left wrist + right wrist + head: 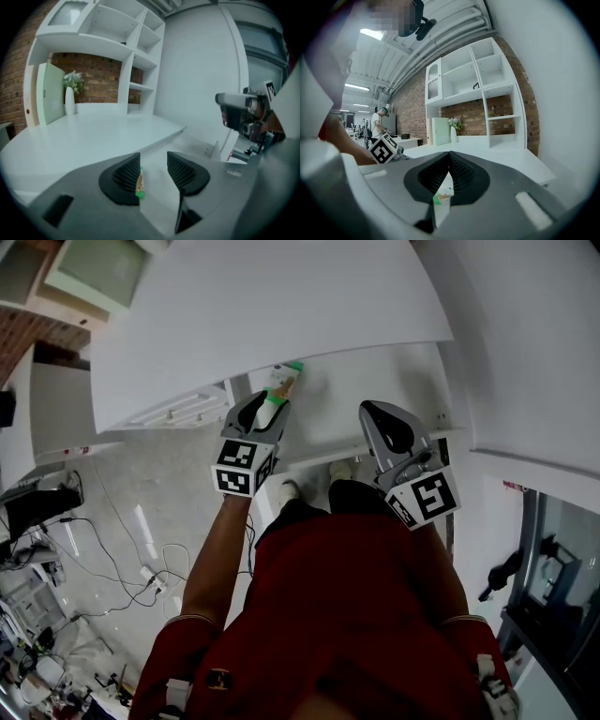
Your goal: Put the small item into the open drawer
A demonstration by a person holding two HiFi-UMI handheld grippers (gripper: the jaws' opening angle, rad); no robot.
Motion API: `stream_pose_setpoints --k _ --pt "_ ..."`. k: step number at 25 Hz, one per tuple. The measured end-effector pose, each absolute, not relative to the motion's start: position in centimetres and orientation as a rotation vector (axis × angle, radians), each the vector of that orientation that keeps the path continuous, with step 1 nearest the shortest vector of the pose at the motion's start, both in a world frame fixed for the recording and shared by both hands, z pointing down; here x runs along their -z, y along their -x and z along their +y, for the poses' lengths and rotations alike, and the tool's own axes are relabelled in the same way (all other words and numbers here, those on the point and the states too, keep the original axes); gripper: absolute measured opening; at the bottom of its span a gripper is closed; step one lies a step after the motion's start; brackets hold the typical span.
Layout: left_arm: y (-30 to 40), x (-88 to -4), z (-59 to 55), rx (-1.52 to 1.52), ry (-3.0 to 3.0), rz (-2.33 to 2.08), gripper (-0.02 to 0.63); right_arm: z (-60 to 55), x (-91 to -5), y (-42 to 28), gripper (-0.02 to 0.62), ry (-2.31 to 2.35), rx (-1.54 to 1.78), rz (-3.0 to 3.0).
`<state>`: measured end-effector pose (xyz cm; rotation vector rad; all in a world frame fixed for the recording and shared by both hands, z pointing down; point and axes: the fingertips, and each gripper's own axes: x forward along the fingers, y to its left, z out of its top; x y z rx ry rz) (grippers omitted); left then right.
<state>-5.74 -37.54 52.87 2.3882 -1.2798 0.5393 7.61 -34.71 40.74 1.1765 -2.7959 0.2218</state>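
The small item, a white packet [282, 381] with green ends, is at the left end of the open white drawer [375, 399] under the desk top. My left gripper [269, 405] reaches over it. In the left gripper view the packet [139, 183] stands edge-on against the left pad, with a clear gap to the right pad, so the jaws are open. Over the drawer's right front corner, my right gripper [373, 414] has its jaws closed tip to tip with nothing in them. The packet [443, 195] shows past them, low in the right gripper view.
The white curved desk top [281, 306] overhangs the drawer. A white shelf unit [136, 47] against a brick wall stands behind it, with a vase [70, 99]. Cables [141, 568] lie on the floor to the left. The person's legs stand at the drawer front.
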Motion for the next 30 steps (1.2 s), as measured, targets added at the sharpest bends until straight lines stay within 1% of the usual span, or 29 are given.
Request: stream_pose_setpoints --k 5,14,21,30 --pt "5.9 -47.1 -35.4 -0.343 -2.483 -1.288 0.105 -32.8 -40.1 -5.1 0.012 -1.147 -0.223 -2.834" --pt "6.8 -40.9 -32.1 -0.185 -2.621 -1.360 0.006 -30.2 -39.0 -3.6 0.012 -1.164 -0.234 -2.889" --pt "5.9 -37.1 -30.0 -0.031 -2.679 -1.354 0.002 -28.4 -37.1 -2.2 0.012 -1.151 -0.154 -2.936" --pt "5.1 -34.8 -29.0 0.035 -2.749 -1.315 0.002 -27.3 -35.8 -2.2 0.011 -1.169 -0.087 -2.938"
